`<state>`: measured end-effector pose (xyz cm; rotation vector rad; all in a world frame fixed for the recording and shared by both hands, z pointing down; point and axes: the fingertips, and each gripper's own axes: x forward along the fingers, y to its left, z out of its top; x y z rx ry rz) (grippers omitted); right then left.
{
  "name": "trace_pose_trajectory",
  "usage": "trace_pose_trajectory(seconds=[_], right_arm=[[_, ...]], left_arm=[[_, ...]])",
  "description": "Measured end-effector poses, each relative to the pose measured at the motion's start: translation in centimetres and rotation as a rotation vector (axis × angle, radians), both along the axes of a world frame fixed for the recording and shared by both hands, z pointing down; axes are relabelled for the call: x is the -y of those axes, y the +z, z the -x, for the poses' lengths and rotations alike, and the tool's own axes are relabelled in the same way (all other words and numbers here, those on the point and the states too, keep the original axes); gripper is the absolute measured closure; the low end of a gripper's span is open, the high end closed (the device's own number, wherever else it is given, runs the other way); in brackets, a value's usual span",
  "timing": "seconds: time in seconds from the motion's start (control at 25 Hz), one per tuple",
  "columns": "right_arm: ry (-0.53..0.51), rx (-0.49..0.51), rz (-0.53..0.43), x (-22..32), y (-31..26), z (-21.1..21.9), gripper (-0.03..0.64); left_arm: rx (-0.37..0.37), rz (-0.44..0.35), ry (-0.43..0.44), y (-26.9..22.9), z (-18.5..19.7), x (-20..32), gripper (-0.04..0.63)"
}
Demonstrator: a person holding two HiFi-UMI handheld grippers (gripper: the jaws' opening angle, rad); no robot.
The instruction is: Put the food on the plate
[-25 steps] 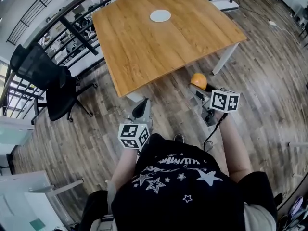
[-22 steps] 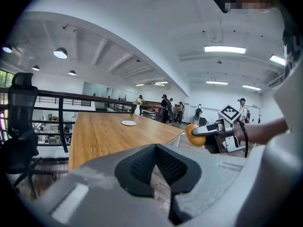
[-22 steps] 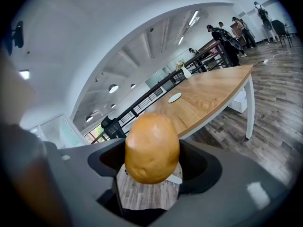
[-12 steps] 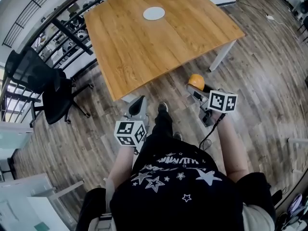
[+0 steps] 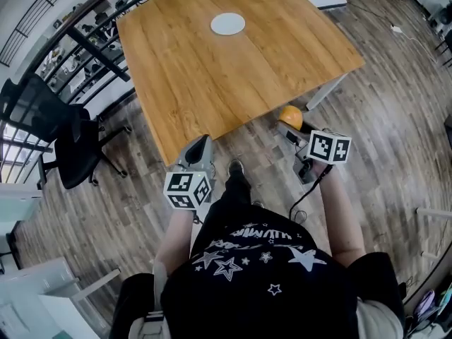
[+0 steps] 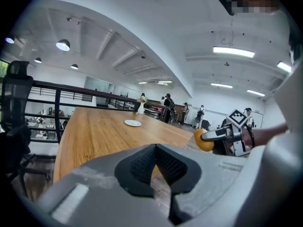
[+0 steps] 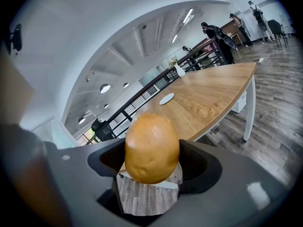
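A small white plate point(image 5: 227, 24) lies at the far middle of the wooden table point(image 5: 233, 69). My right gripper point(image 5: 289, 123) is shut on a round orange-brown piece of food point(image 5: 291, 116), held over the floor just short of the table's near right edge. In the right gripper view the food point(image 7: 151, 148) fills the gap between the jaws, with the plate point(image 7: 166, 98) far ahead. My left gripper point(image 5: 200, 147) is at the table's near corner, its pads point(image 6: 144, 164) together with nothing between them. In the left gripper view, the plate point(image 6: 133, 123) is far down the table.
A black office chair point(image 5: 67, 140) stands to the left of the table beside a dark railing point(image 5: 85, 44). White table legs point(image 5: 326, 90) stand under the right edge. Wood-plank floor point(image 5: 395, 119) surrounds the table. Several people point(image 6: 168, 109) stand far off.
Both grippers have moved forward toward the table as the person steps closer. The left gripper's tip now reaches the near edge. The food stays in the right gripper.
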<state>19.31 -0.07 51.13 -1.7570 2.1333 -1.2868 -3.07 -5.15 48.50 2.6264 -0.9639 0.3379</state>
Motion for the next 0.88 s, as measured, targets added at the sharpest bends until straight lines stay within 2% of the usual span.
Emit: trace_pose_trajectory(seconds=[0.44, 0.6, 0.88], right_arm=[[0.004, -0.020, 0.039, 10.1, 1.4, -1.5, 0.270], [0.012, -0.037, 0.047, 14.1, 0.3, -1.7, 0.270], [0.054, -0.073, 0.049, 18.7, -1.0, -2.9, 0.270]], left_arm=[[-0.017, 0.036, 0.006, 1.8, -1.9, 10.6, 0.594], [-0.045, 0.063, -0.001, 1.6, -2.0, 14.9, 0.594], [-0.072, 0.063, 0.010, 1.4, -2.0, 20.7, 0.594]])
